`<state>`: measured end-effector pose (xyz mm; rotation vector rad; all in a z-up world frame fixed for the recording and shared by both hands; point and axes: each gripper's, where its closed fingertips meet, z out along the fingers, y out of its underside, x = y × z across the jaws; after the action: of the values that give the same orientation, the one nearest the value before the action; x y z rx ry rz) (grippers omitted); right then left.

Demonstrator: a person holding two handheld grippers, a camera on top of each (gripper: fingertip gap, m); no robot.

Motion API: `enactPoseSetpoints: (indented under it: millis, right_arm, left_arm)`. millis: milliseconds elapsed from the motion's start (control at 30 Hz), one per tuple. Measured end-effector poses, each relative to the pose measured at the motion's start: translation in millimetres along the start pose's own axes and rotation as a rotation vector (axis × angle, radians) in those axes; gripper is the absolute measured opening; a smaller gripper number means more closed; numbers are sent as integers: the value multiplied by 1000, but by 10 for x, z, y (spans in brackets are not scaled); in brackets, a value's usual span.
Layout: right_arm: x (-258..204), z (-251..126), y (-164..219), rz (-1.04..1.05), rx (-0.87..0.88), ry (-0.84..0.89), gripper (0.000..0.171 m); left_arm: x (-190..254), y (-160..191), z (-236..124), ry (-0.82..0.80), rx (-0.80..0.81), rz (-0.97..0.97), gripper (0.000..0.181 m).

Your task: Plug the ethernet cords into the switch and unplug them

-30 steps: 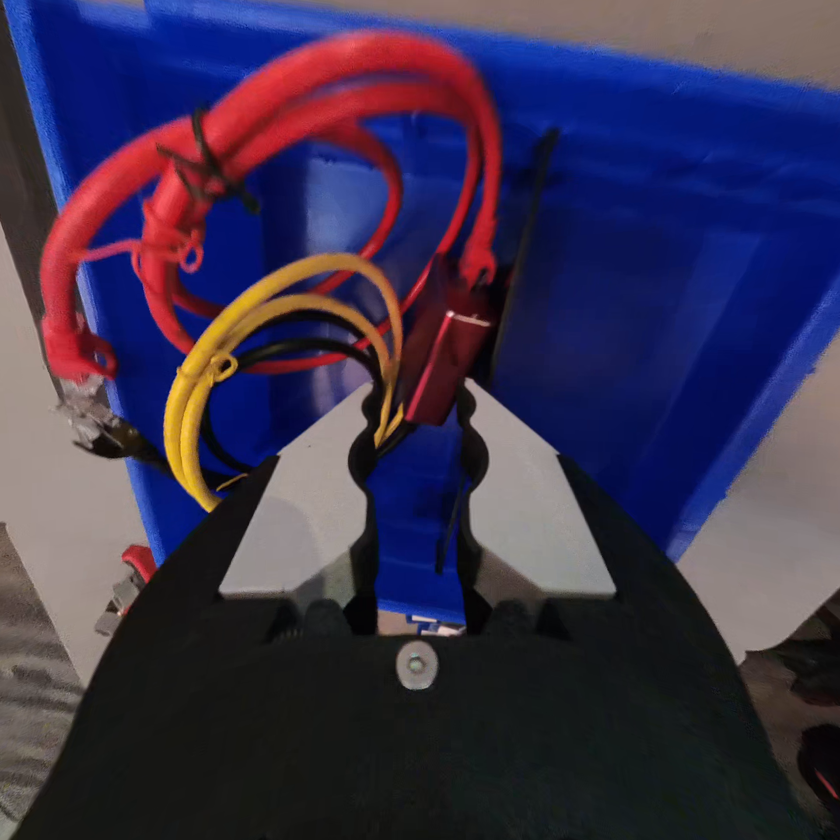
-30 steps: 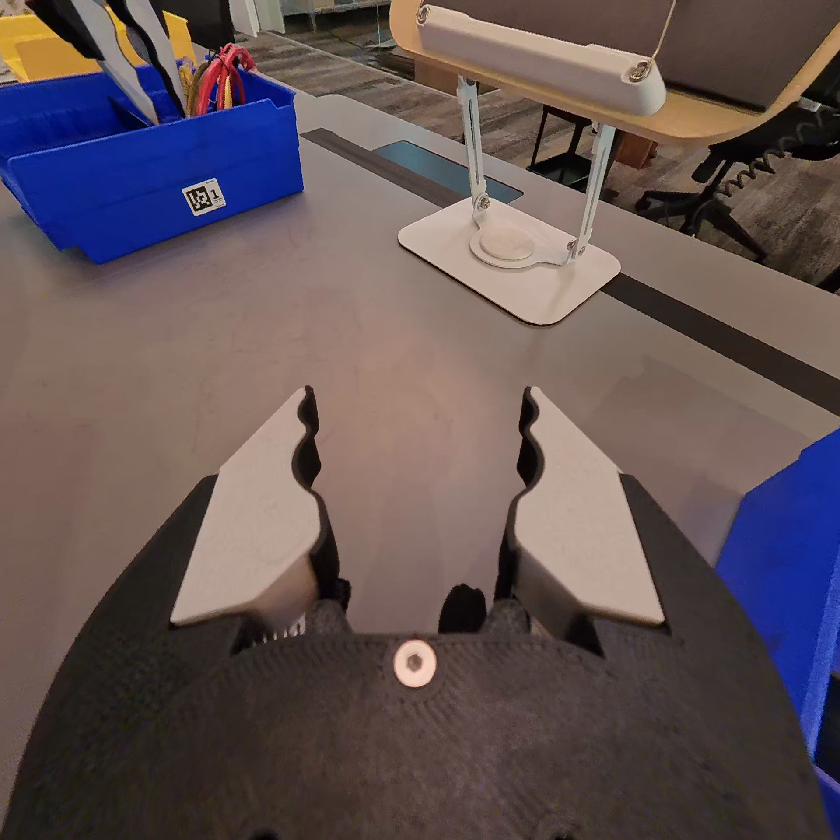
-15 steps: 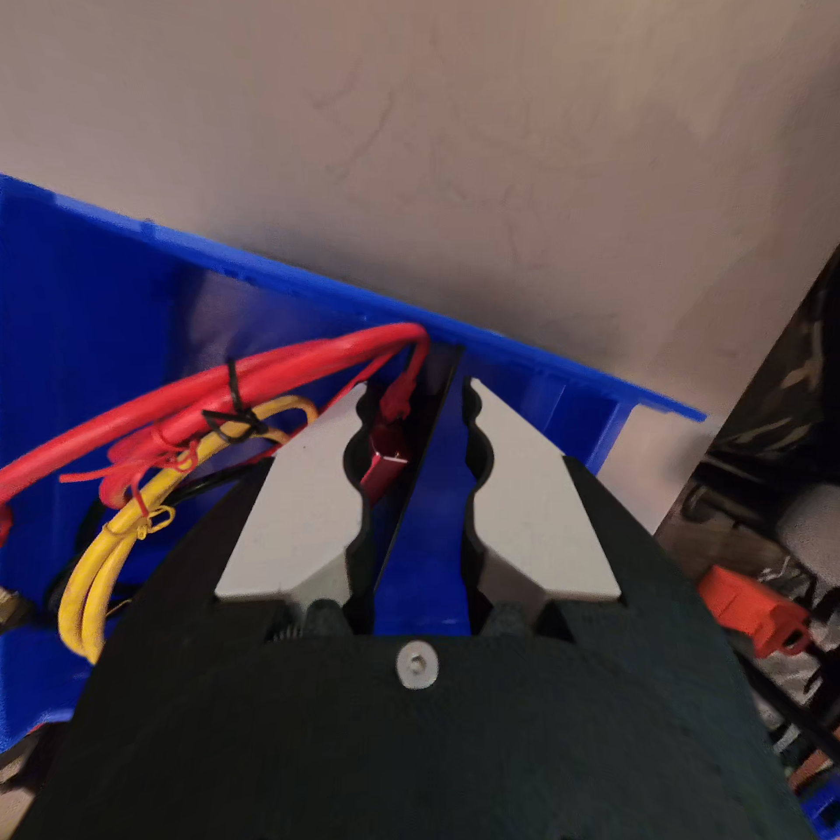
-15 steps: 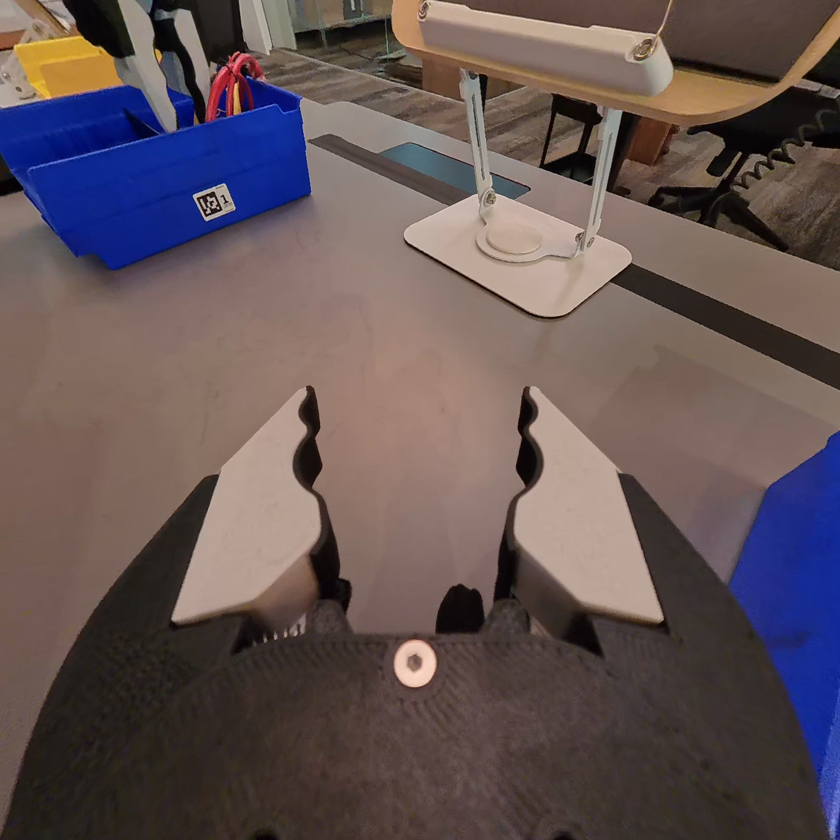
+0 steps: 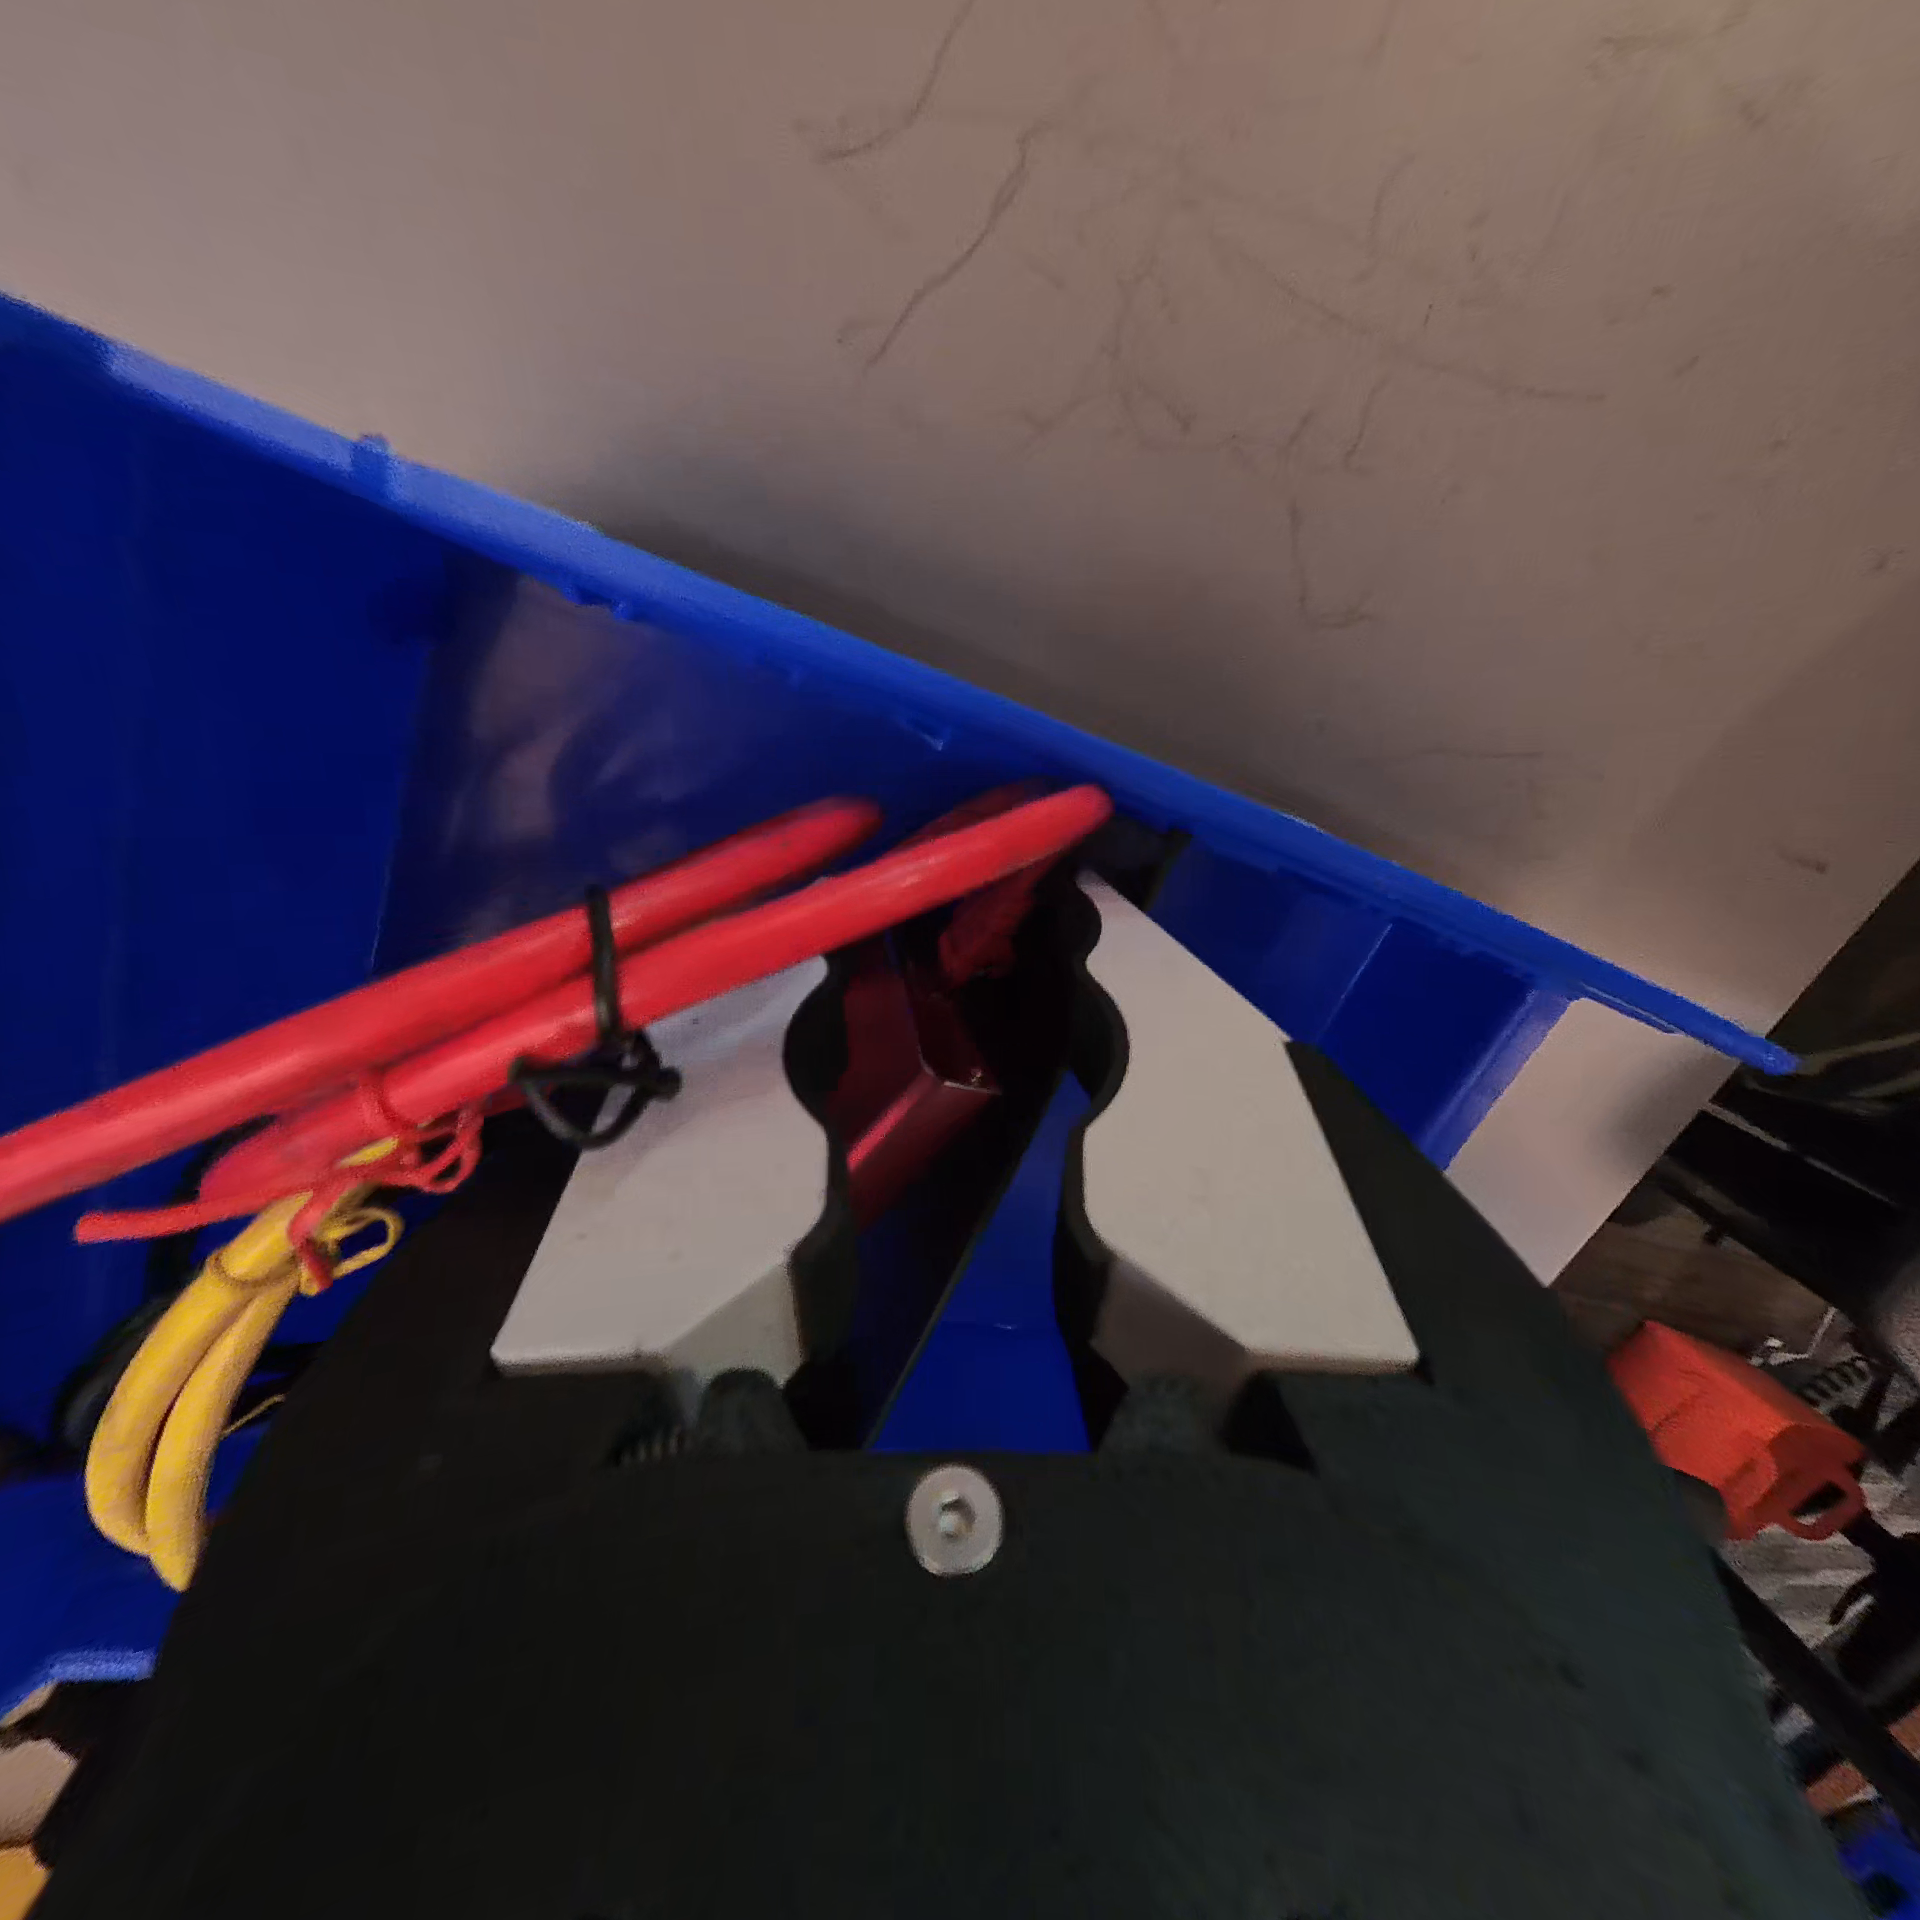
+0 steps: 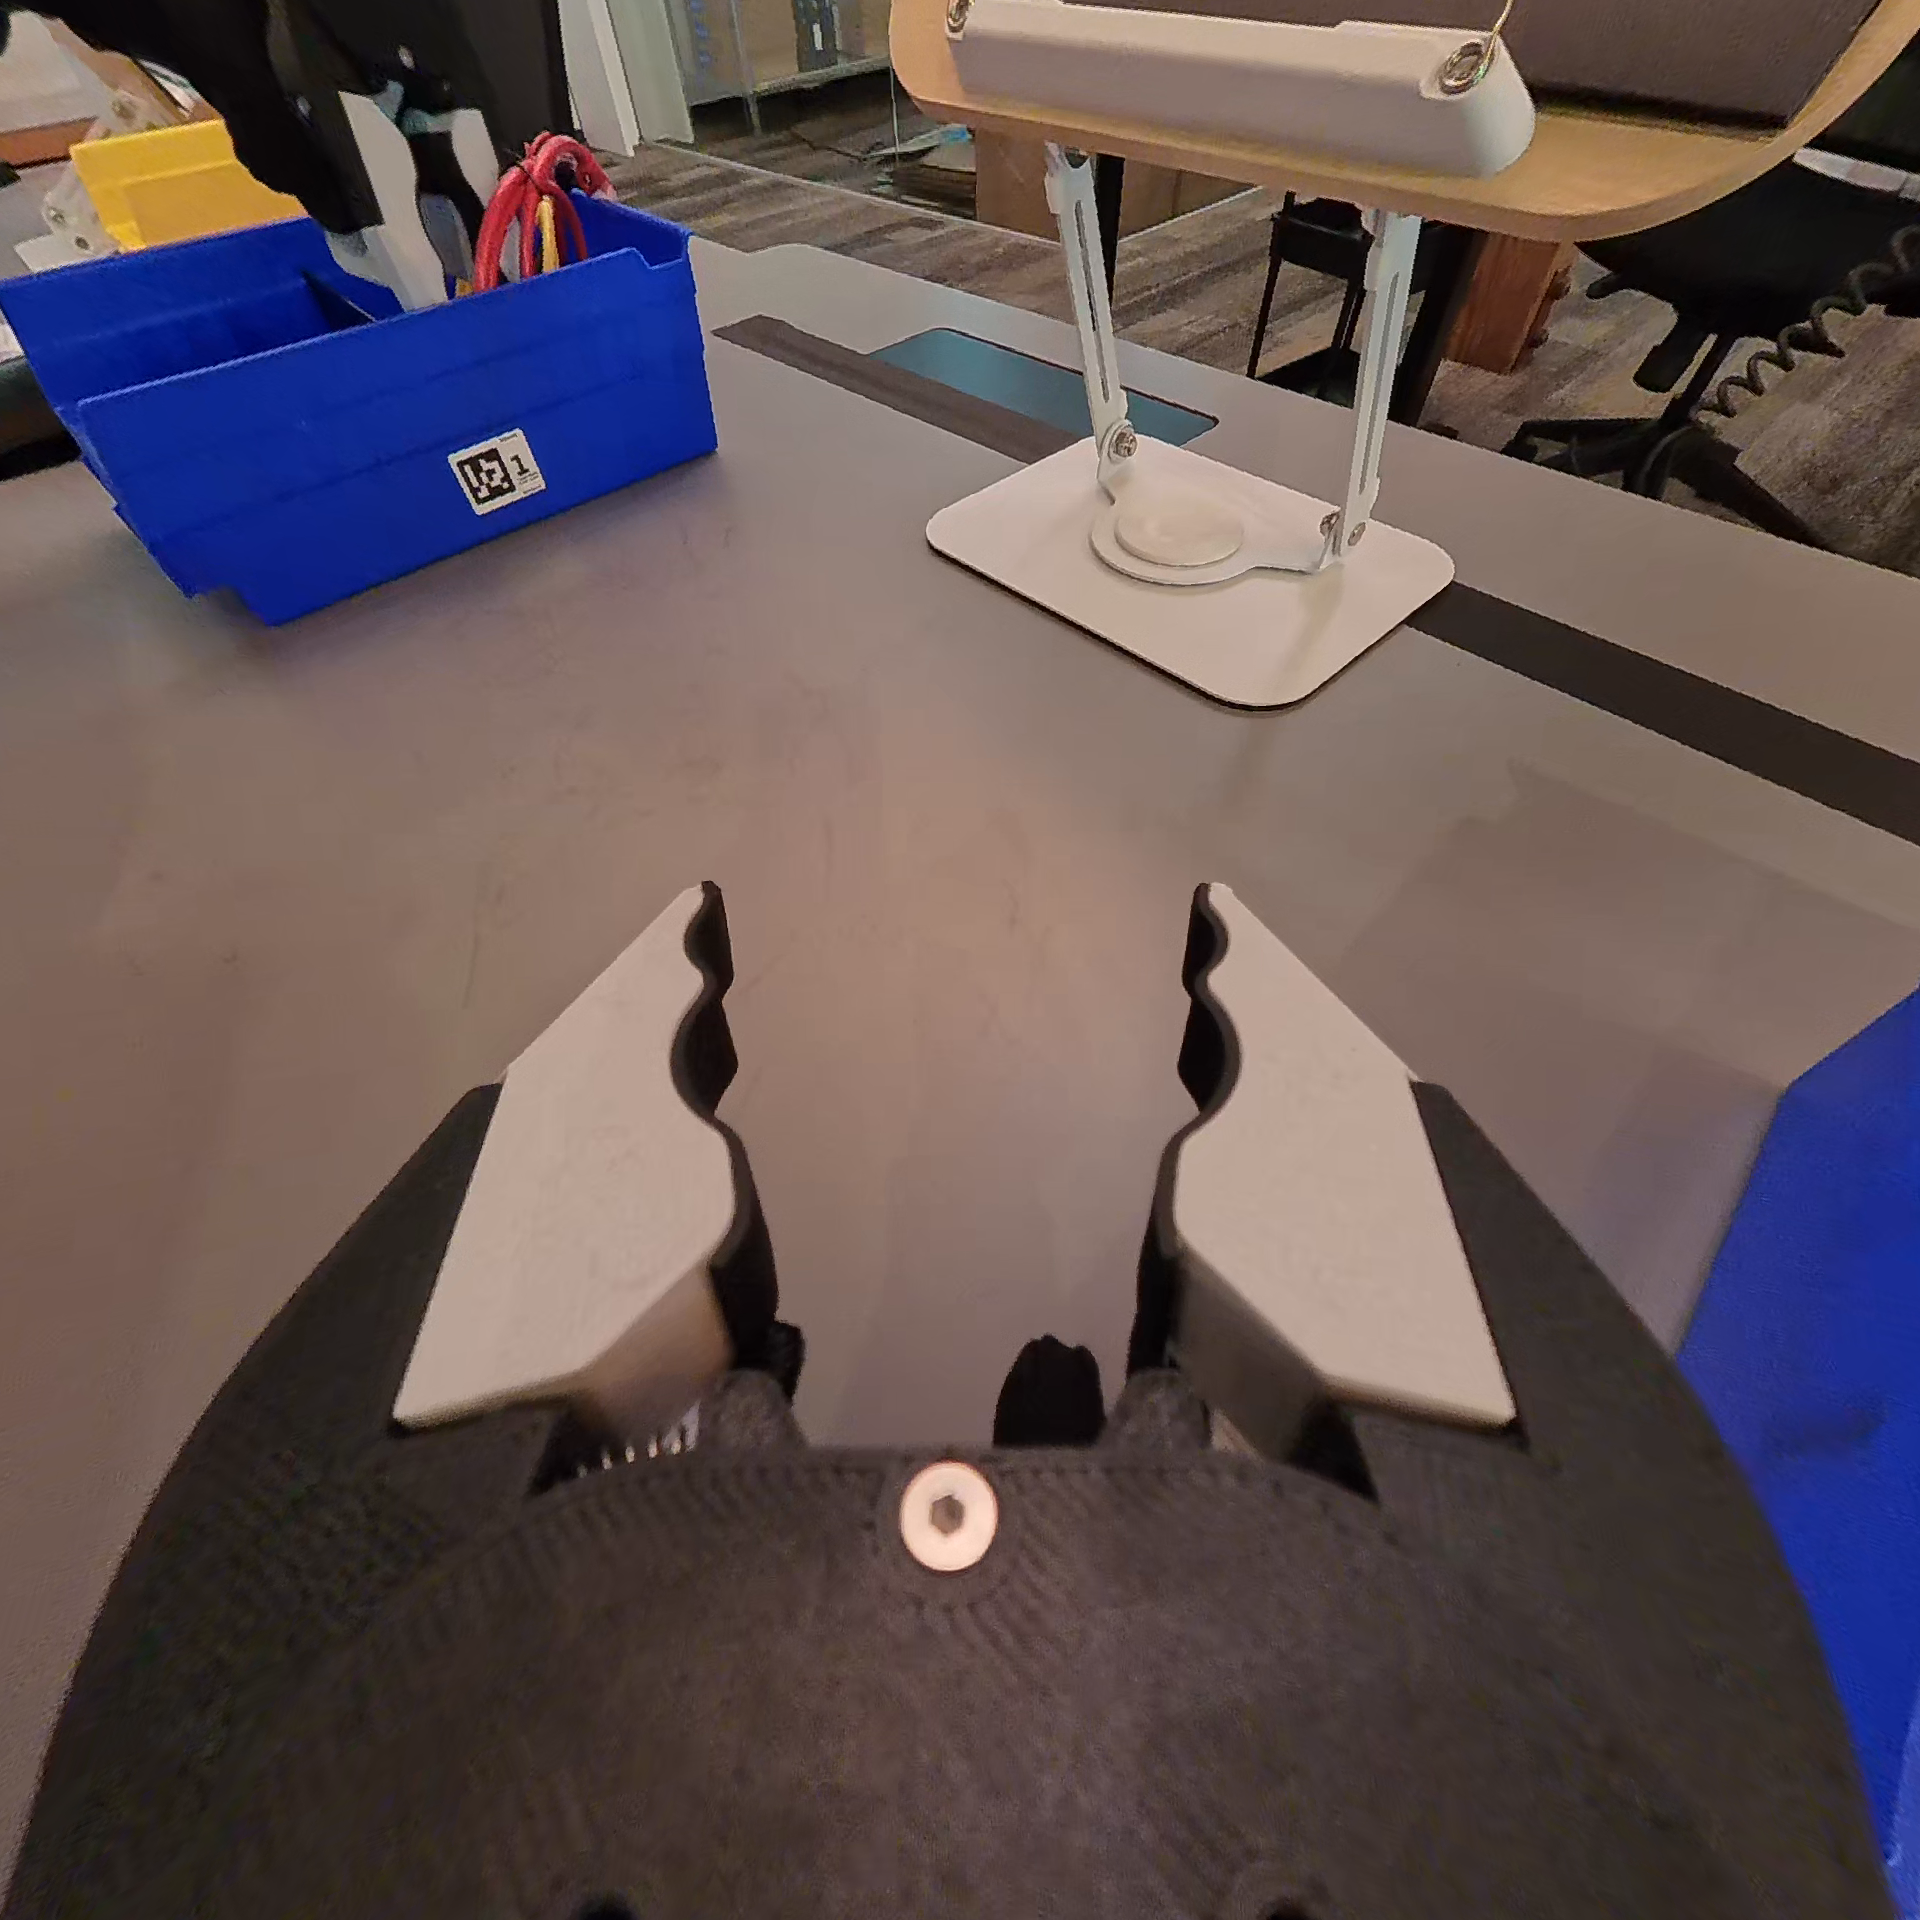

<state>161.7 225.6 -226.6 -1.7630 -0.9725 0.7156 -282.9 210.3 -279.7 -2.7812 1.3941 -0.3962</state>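
My left gripper (image 5: 951,925) is down inside a blue bin (image 5: 208,831), its jaws a narrow gap apart. Between its fingers sit a small red metallic switch (image 5: 914,1060) and the bin's thin black divider (image 5: 966,1247). I cannot see the fingers pressing on either. Bundled red ethernet cords (image 5: 520,997) and yellow cords (image 5: 156,1403) lie to the left, tied with a black twist tie. A red plug sits at the switch's far end. My right gripper (image 6: 958,894) is open and empty over the grey table. From there the left gripper (image 6: 416,218) shows far off in the bin (image 6: 395,416).
A white tablet stand (image 6: 1195,561) stands on the table at the back right. A second blue bin (image 6: 1829,1247) is at the right edge. A yellow bin (image 6: 156,187) sits behind the first bin. An orange plug (image 5: 1745,1455) lies beyond the table's edge.
My left gripper has pushed deeper into the bin and tilted toward its far wall; the red switch now sits farther in between the fingers. The right gripper has drifted slightly, still open.
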Motion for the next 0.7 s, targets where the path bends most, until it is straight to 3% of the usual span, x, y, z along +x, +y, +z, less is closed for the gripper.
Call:
enactPoseSetpoints:
  millis: [33, 200, 400, 533, 700]
  right_arm:
    - [-1, -2, 1, 0, 0, 0, 86]
    - [-1, 0, 10, 5, 2, -2, 86]
    - [-27, 15, 4, -1, 0, -8, 86]
    - [-34, 6, -4, -4, 1, -7, 85]
    - [-21, -18, -15, -1, 6, -4, 84]
  left_arm:
    - [5, -1, 18, -7, -7, 20, 32]
    - [56, -9, 138, -18, -33, 67, 9]
    - [19, -16, 142, -83, -14, 82, 7]
    - [-32, -55, -5, -151, 44, 89, 5]
    - [-20, -188, -437, -196, 223, 72, 6]
